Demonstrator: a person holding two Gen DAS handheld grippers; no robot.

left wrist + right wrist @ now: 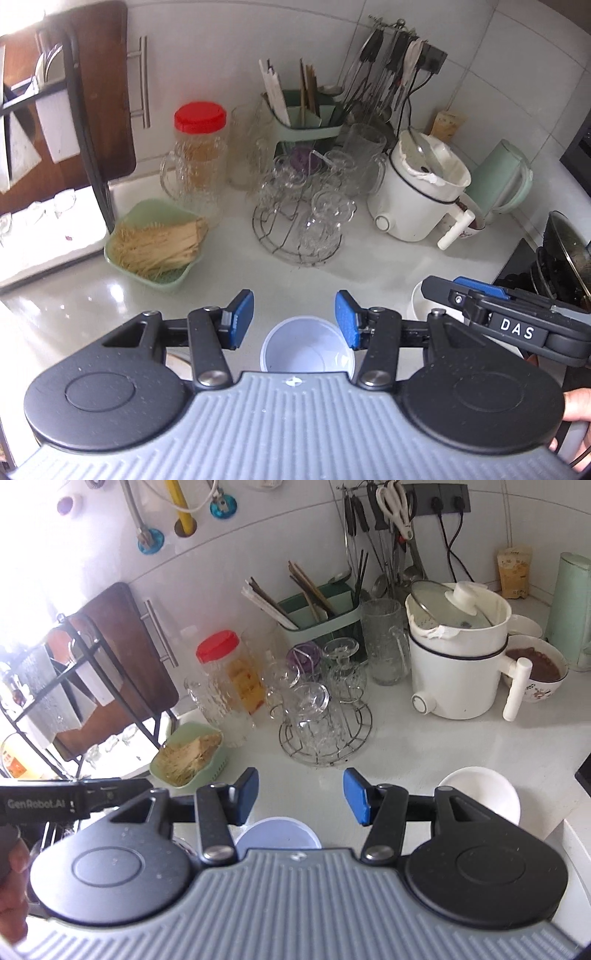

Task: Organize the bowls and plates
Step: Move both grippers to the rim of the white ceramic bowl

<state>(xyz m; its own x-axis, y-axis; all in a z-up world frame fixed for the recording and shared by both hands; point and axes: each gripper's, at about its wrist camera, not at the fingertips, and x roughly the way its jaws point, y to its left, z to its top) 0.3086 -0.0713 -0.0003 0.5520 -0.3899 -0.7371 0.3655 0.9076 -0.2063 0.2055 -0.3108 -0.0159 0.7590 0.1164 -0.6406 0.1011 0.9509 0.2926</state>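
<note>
A bare stretch of white counter (461, 738) runs across the middle of the right wrist view, open for passage between the wire rack of glasses (325, 734) at centre and the white bowl (487, 790) at lower right. Behind it the electric pot (458, 672), with its handle jutting out, blocks the upper right. In the left wrist view the green dish of toothpicks (155, 247) and the dark drying rack (85, 140) crowd the left side.

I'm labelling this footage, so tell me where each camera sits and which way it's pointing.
Left wrist: on the left gripper, angled down at the counter; its open blue-padded fingers frame a pale cup; the right gripper enters at right.
Right wrist: on the right gripper, angled down likewise; open fingers above the cup, white bowl at right, left gripper's body at left.
Shared: cup, bowl, glass rack, white pot, red-lidded jar.
</note>
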